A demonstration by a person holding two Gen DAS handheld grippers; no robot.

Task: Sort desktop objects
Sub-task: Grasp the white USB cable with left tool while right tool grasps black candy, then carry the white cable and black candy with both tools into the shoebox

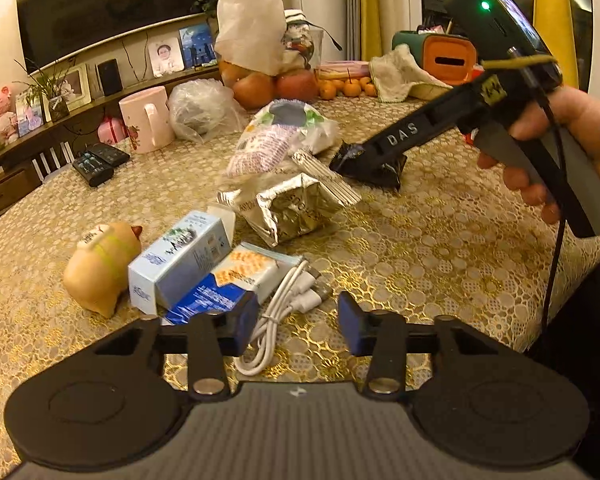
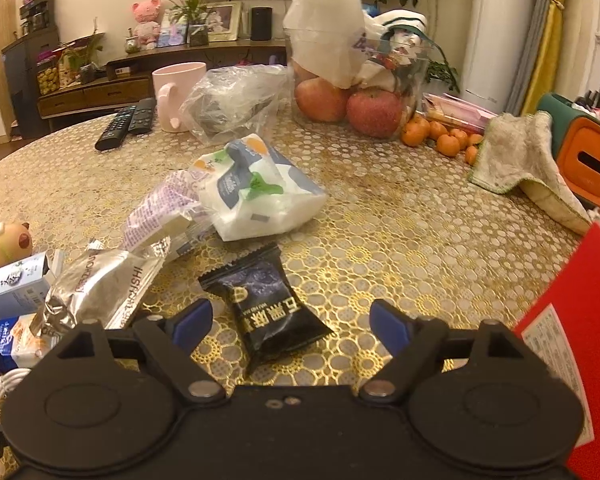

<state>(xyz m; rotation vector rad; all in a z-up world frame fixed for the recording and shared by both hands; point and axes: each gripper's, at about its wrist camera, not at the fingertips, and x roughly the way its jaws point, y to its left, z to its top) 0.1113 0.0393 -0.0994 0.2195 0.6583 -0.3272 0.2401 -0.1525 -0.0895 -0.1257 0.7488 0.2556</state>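
The tabletop (image 2: 380, 208) fills both views under a gold lace-pattern cloth, crowded along its far side. There a clear container of apples (image 2: 352, 108) stands with a white plastic bag (image 2: 324, 20) draped over it, a pink mug (image 2: 176, 92) to its left, two black remotes (image 2: 124, 122) further left, and small oranges (image 2: 440, 136) to its right beside a pale cloth (image 2: 528, 160). A red box (image 2: 572, 320) cuts in at the near right edge.

In the middle lies a white tissue pack (image 2: 256, 196), and just nearer and left of it a crumpled silver foil bag (image 2: 100, 284). On the near left sit a pale blue carton (image 1: 180, 260), a blue-and-orange packet (image 1: 236, 276) touching it, and a tan pig figurine (image 1: 100, 268) on its side further left.

Now the left tool (image 1: 298, 320): its blue pads stand apart, nothing pressed between them, hovering over a coiled white charging cable (image 1: 276, 320) that lies on the cloth between the fingers, its plugs just beside the blue-and-orange packet.

The right tool (image 2: 290, 326), gripped in a hand (image 1: 580, 148), has its jaws spread wide too. A small black snack packet (image 2: 268, 304) lies flat on the cloth between its pads, neither pad touching it in the right wrist view; from the left wrist view its tip sits right over that packet.
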